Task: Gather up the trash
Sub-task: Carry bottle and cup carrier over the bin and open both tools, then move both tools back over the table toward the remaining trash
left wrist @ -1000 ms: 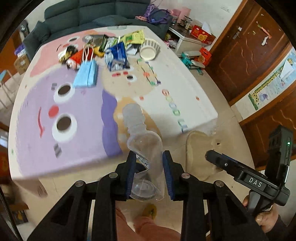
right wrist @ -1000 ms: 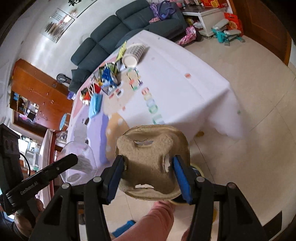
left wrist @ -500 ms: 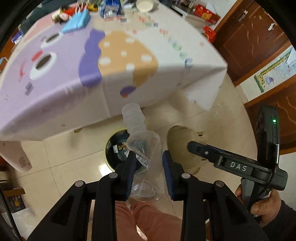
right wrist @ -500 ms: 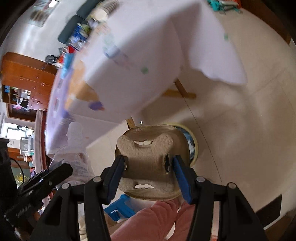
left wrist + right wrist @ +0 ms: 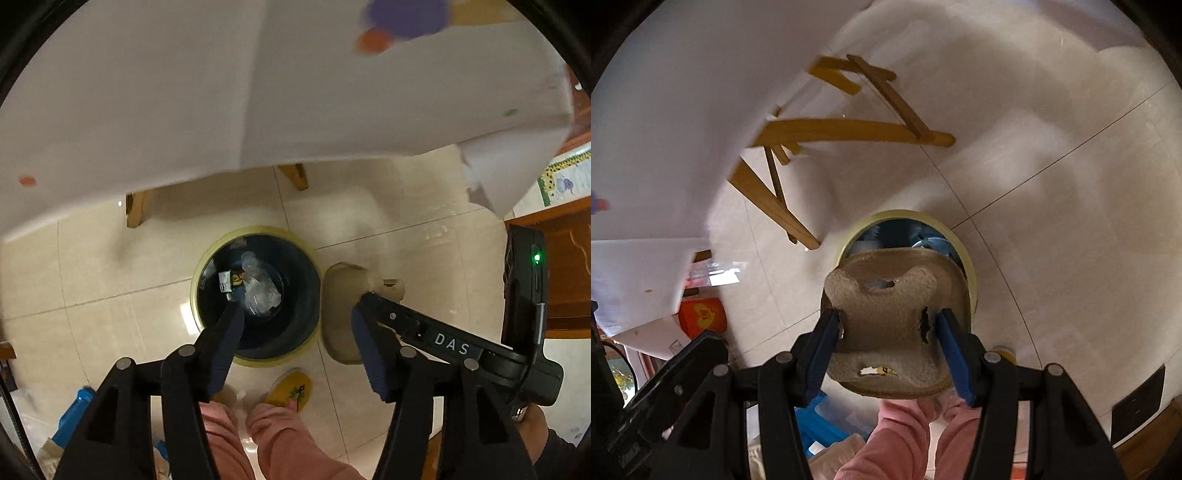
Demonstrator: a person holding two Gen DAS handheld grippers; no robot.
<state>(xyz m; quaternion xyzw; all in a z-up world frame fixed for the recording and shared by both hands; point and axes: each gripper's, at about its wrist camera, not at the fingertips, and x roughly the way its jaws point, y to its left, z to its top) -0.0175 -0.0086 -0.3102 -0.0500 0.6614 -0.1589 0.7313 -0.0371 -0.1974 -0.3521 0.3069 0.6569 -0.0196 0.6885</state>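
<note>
In the left wrist view, the left tool (image 5: 297, 325) pointed straight down with its blue-padded fingers (image 5: 225, 343) spread wide and nothing between them. Directly below stood a round dark bin with a pale yellow rim (image 5: 255, 295) on the cream tiled floor (image 5: 110, 295). A crumpled clear plastic bottle (image 5: 258, 286) lay inside the bin, beside a small scrap with a label (image 5: 227, 282). Just right of the bin's rim, the right tool (image 5: 364, 306) held a brown moulded-pulp cup carrier (image 5: 340, 295) above the floor. The white cloth edge of the surface (image 5: 184, 110) hung across the top. The person's pink trouser legs (image 5: 280, 435) and a yellow slipper (image 5: 291, 387) showed at the bottom.

In the right wrist view, the right tool (image 5: 888, 334) was closed on the pulp carrier (image 5: 886, 325), its pads pressing the carrier's two side notches. The carrier hung over the near rim of the yellow-rimmed bin (image 5: 967, 266), hiding most of the opening. Wooden legs (image 5: 849, 133) showed under the surface's cloth (image 5: 665, 110).
</note>
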